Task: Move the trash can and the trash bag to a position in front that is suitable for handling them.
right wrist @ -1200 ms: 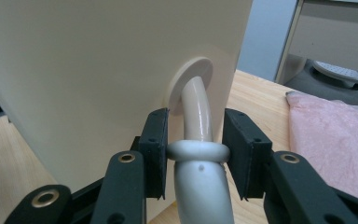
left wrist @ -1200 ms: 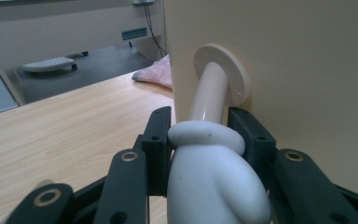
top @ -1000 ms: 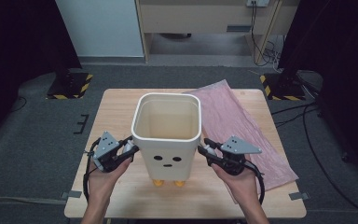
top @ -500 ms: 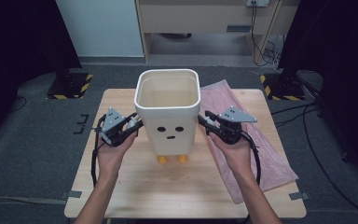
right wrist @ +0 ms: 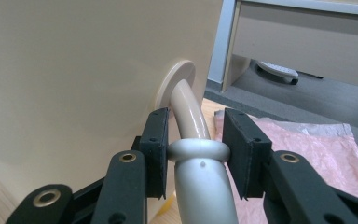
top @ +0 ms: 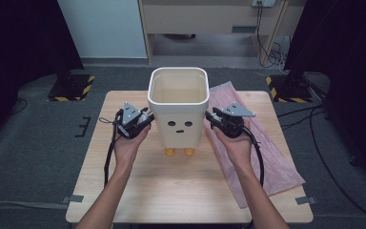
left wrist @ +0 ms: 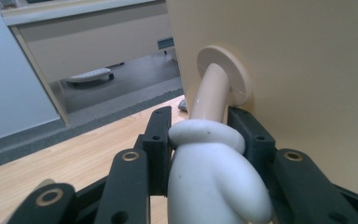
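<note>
Bin [top: 178, 112] moved farther away | left gripper [top: 140, 120], right gripper [top: 218, 121]: fingers clamp its arms

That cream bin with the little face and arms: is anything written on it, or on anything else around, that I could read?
No readable text anywhere.
Cream plastic bin: only a drawn face, two dots and a dash, no letters.
Pink cloth: no print.
Yellow-and-black striped floor markings: stripes only, no words.

The cream bin [top: 178, 107] now stands farther from the near table edge, carried there by the left gripper [top: 140, 121] and right gripper [top: 215, 120] clamping its side arms.
</note>
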The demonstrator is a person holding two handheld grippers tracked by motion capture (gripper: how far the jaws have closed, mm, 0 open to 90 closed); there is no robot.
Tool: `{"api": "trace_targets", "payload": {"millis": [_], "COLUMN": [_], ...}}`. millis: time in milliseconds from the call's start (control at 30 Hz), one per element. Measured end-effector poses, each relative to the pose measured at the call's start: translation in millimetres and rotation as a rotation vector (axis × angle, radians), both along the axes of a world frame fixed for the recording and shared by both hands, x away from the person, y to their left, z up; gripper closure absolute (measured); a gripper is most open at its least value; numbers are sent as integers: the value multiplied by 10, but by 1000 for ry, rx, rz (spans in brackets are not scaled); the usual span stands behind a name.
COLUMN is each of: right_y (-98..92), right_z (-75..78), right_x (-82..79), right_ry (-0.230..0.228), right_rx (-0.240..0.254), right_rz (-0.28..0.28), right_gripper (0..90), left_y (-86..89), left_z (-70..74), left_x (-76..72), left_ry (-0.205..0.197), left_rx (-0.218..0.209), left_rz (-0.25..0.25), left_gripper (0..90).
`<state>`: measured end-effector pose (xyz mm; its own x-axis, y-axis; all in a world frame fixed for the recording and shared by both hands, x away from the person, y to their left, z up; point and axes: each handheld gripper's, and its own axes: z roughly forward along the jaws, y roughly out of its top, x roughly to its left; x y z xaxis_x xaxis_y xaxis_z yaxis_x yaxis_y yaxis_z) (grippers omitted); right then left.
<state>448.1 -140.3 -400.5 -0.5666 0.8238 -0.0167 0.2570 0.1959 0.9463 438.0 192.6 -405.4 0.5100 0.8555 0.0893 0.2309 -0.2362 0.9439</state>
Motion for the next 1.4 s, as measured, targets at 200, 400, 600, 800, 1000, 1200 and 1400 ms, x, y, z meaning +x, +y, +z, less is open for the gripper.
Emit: {"api": "trace_targets", "payload": {"millis": [200, 400, 600, 800, 1000, 1200, 1400], "right_y": [-21, -39, -75, -64, -58, -103, -277], "right_z": [7, 33, -1, -7, 6, 35, 54], "right_x": [-39, -72, -87, -147, -158, -188, -380], "right_ry": [4, 28, 31, 35, 43, 52, 32], "right_rx": [-6, -9, -12, -17, -20, -17, -21], "right_rz": [6, 10, 13, 11, 17, 22, 21], "right_gripper": [620, 620, 618, 618, 617, 445, 284], "left_y": [-8, -8, -32, -22, -6, 63, 221], "left_z": [16, 9, 17, 32, 27, 55, 175], "left_x": [-40, -60, -61, -88, -75, -89, -201], "left_ry": [11, 30, 47, 73, 73, 105, 110], "left_rx": [-10, -26, -27, -29, -35, -30, -14], "left_rz": [-7, -16, -17, -26, -28, -17, -43], "left_gripper": [614, 613, 612, 614, 610, 450, 296]}}
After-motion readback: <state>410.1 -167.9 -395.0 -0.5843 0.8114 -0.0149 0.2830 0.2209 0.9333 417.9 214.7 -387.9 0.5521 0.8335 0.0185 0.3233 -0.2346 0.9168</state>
